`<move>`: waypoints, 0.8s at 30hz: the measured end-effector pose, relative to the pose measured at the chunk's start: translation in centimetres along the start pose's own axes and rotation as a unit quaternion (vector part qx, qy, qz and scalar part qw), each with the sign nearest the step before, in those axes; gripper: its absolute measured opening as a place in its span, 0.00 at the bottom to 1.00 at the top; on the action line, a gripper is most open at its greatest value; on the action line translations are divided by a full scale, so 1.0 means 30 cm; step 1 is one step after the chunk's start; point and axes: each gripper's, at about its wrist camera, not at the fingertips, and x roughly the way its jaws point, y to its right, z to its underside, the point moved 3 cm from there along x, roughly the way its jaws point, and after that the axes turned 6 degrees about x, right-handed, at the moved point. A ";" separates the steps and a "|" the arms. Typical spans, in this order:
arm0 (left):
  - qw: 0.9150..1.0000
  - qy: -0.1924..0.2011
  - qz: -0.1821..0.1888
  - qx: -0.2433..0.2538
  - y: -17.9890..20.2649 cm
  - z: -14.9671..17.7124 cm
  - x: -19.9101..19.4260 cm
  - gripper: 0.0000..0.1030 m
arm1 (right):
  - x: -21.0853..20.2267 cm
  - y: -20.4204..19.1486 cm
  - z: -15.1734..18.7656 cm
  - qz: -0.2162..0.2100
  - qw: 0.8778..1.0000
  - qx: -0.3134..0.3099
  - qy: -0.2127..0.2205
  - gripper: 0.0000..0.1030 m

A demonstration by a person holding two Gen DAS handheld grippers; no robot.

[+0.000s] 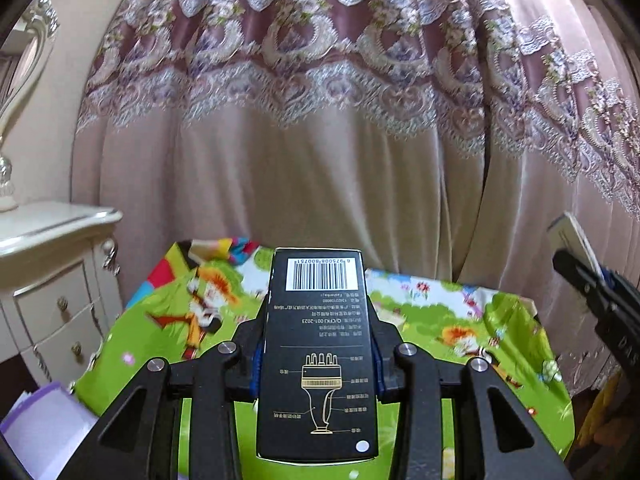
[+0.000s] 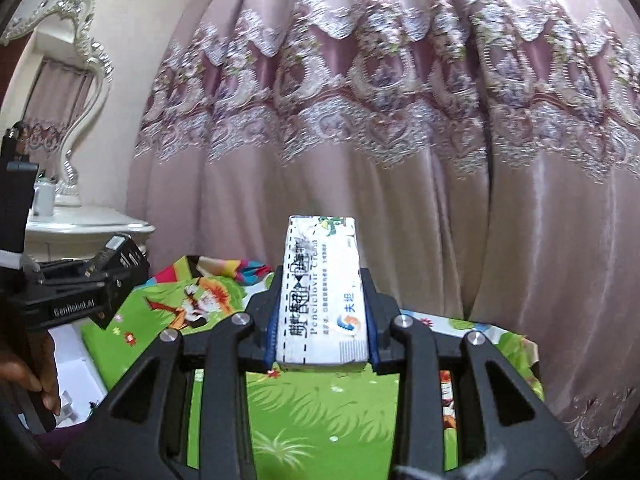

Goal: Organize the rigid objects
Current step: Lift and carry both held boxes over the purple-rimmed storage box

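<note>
My left gripper is shut on a long black box with a white barcode and a gold line drawing; the box lies flat between the fingers, lifted above the table. In the right wrist view my right gripper is shut on a white medicine carton with blue and black print, also held level in the air. The right gripper with its carton shows at the right edge of the left wrist view. The left gripper with the black box shows at the left of the right wrist view, a hand below it.
A table under a bright green cartoon-print cloth lies below both grippers. A pink curtain with a lace band hangs close behind it. A white dresser with drawers and an ornate mirror stand at the left. Purple and white paper lies at lower left.
</note>
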 end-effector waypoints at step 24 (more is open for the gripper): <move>0.961 -0.153 -0.156 -0.169 -0.586 0.438 -0.246 0.39 | 0.120 -0.784 0.269 -0.366 0.889 -0.113 -0.250 0.36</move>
